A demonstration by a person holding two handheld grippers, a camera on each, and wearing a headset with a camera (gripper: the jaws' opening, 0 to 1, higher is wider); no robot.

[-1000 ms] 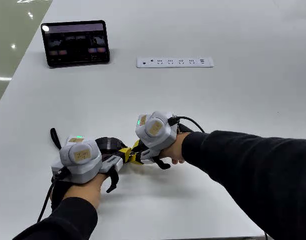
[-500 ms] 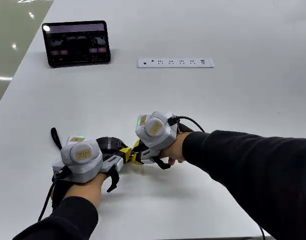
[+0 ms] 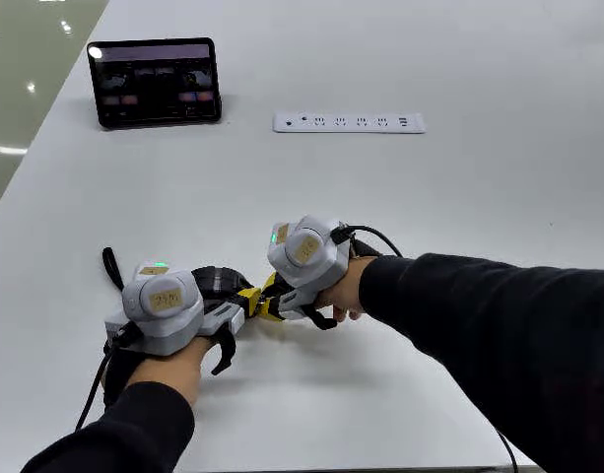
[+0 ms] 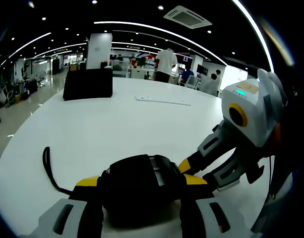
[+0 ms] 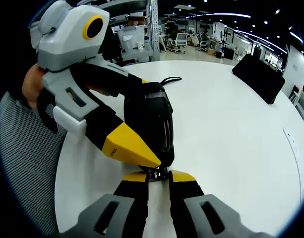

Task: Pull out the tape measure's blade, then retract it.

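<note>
We see the left gripper (image 4: pixel 142 181) with its fingers (image 4: pixel 87 181) spread as wide as the tape (image 4: pixel 142 193) case. They are clamped on its two sides, yellow tips pressed against the black body. The right gripper (image 5: pixel 159 177) has its fingers (image 5: pixel 137 177) nearly together, pinched on the small end of the blade (image 5: pixel 158 171) right at the case mouth (we can make out hardly any blade length). In the left gripper view the right gripper comes in from the right, one yellow tip just beside the case.

In the head view the tape sits low over the white table (image 3: pixel 430 197), near the front edge and between the two grippers. We cannot tell whether it rests on the table or is lifted a little. Its mouth faces the right gripper, to the person's right. The black strap (image 3: pixel 109 266) trails off the opposite end to the left and lies on the table. So the long axis runs left to right across the person, roughly along the front edge.

The tablet (image 3: pixel 154 82) and power strip (image 3: pixel 349 122) lie well apart, at the far side.
</note>
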